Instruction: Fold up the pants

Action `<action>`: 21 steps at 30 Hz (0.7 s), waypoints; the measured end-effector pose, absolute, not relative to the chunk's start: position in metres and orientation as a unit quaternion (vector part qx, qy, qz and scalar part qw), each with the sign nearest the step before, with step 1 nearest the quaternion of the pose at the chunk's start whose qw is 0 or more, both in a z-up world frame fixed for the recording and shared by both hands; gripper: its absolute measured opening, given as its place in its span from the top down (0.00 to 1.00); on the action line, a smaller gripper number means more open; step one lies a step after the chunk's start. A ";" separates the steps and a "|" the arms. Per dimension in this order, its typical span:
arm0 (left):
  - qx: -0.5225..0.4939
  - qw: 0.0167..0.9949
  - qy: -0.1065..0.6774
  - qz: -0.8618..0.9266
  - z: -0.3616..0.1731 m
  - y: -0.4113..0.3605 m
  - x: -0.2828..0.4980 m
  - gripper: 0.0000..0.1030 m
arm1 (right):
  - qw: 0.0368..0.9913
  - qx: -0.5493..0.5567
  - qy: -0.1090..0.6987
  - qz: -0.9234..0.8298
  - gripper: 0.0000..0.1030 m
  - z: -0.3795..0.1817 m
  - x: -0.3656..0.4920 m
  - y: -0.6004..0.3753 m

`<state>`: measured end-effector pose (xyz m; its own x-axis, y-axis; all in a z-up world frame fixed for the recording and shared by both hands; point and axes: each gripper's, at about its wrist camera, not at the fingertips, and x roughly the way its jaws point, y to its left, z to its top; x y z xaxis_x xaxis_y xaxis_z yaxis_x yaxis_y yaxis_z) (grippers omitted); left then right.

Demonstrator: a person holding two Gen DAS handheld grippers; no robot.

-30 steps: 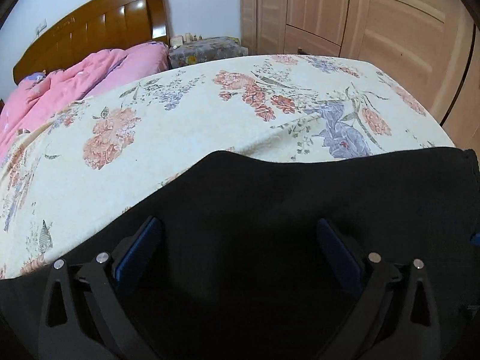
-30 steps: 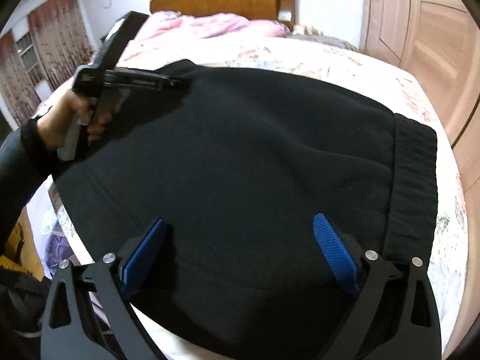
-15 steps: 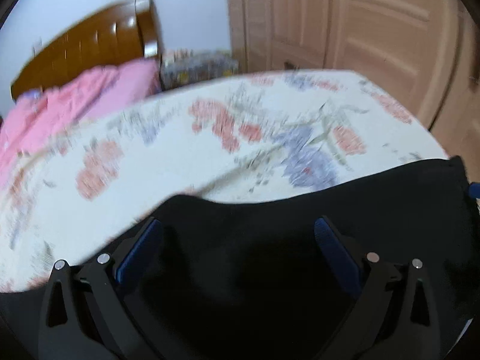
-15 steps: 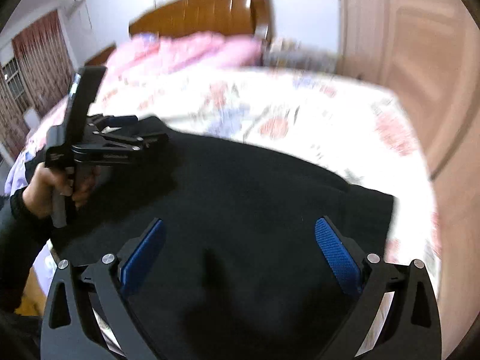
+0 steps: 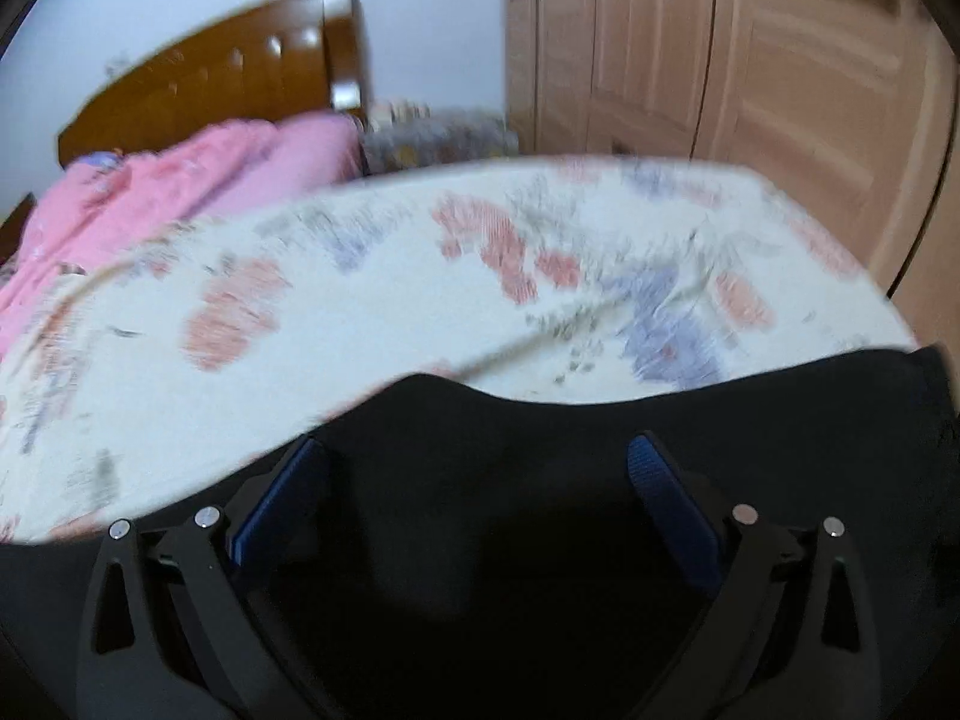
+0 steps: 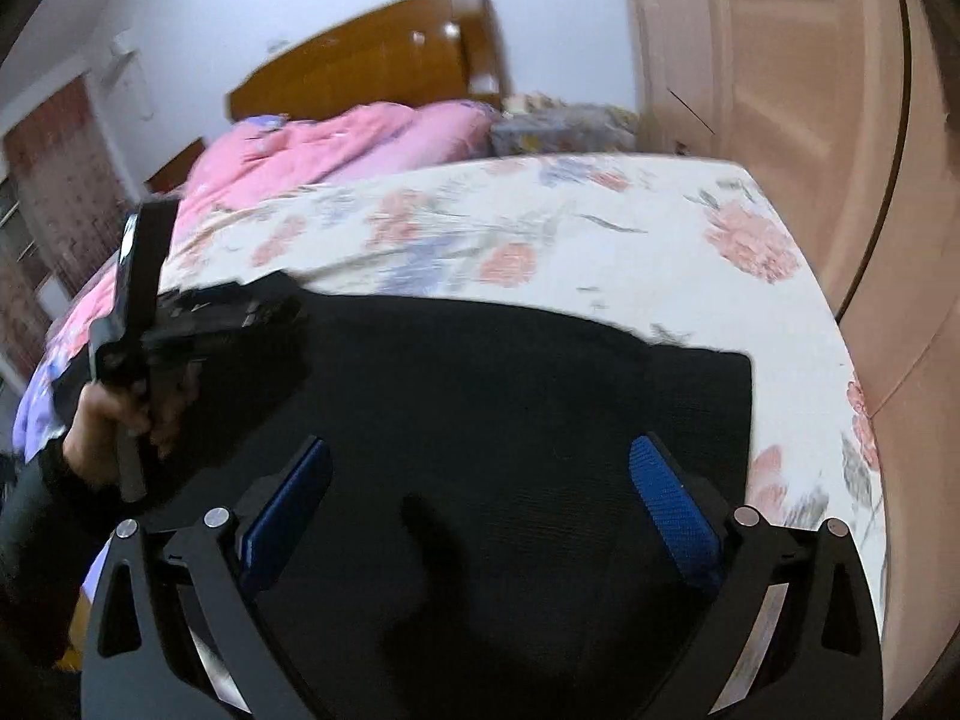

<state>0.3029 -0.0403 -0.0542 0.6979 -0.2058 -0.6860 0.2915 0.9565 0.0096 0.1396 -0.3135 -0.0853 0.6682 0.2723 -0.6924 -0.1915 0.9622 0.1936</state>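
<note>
On the floral bedsheet (image 6: 630,228), near the foot of the bed, lie the black pants (image 6: 480,396), spread flat, with the ribbed waistband (image 6: 702,414) toward the right edge of the mattress. At far left of the right wrist view, a hand (image 6: 114,414) in a dark sleeve grips the handle of the left gripper (image 6: 264,315), whose black fingers reach over the left edge of the pants; from this angle its jaws cannot be judged. The left wrist view settles the matter: the left gripper (image 5: 480,468) has its blue pads (image 5: 282,498) spread wide apart, with dark cloth lying between and below them but nothing pinched. Further right in the right wrist view, the right gripper (image 6: 480,468) likewise has its jaws spread, blue pads (image 6: 672,510) well apart above the near part of the pants, holding nothing. Behind the sheet lies a pink quilt (image 6: 336,150) against a brown wooden headboard (image 6: 372,54). At right stands a light wooden wardrobe (image 5: 750,60). Both views are motion-blurred.
</note>
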 end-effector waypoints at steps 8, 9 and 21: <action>0.086 0.915 0.373 -0.128 -0.053 -0.004 0.197 0.02 | 0.906 0.006 0.394 0.155 0.06 -0.111 0.090 -0.246; 0.089 0.915 0.375 -0.119 -0.057 0.001 0.191 0.02 | 0.905 0.003 0.393 0.164 0.06 -0.114 0.090 -0.235; 0.043 0.905 0.412 -0.095 -0.096 0.051 0.192 0.01 | 0.902 -0.076 0.398 0.150 0.04 -0.138 0.090 -0.201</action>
